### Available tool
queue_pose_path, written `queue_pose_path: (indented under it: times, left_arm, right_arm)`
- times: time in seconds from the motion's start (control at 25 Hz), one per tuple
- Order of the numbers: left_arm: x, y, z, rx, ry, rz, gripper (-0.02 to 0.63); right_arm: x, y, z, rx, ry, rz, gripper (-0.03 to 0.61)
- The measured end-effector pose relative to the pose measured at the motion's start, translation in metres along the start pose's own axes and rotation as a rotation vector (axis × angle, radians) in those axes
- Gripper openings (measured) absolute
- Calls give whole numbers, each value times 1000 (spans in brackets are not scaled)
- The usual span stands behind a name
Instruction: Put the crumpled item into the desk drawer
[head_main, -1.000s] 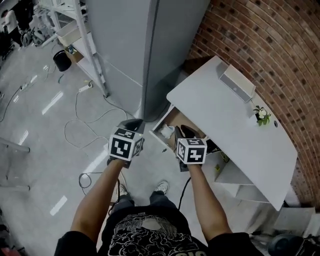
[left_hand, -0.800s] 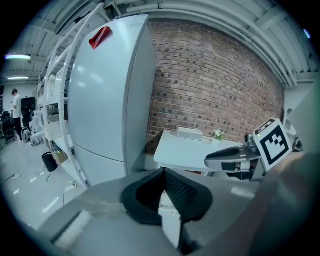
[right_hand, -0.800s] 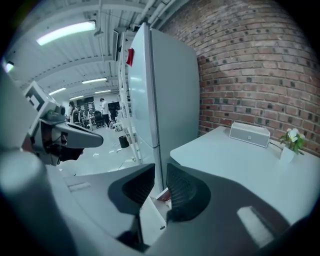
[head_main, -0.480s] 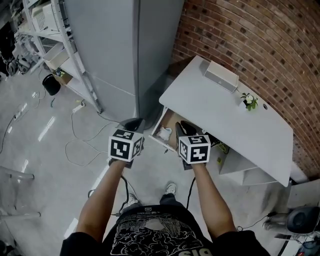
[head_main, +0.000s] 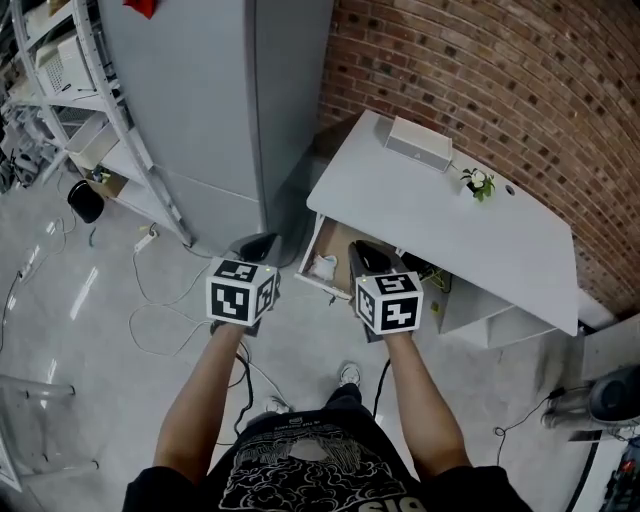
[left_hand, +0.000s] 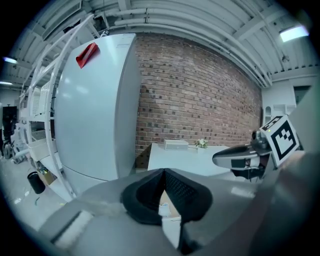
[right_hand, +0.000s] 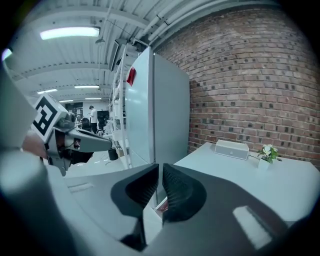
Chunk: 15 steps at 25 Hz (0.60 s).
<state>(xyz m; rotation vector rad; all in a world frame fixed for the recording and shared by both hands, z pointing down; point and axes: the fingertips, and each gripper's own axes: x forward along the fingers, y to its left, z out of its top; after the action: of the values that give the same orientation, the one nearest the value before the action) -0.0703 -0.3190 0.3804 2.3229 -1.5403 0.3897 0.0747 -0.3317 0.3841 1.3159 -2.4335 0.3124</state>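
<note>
Head view's not much help: most of the drawer (head_main: 338, 243) is tucked under the bench (head_main: 440, 215) and behind my right gripper (head_main: 360, 248). There's a white blob (head_main: 323, 266) inside, too small to make out. Left gripper view only gives me a sliver of it.
</note>
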Motion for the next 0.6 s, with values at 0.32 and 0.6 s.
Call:
queue_pose_path:
  times: [0.32,0.6]
  left_arm:
    - [-10,-4,5,40,-22,-52,0]
    - [-17,6,2,50,-25,-52,0]
  right_arm:
    - [-22,12,10,-10,-38,-36,-2]
    - [-27,13,12,-2,-59,-68,0]
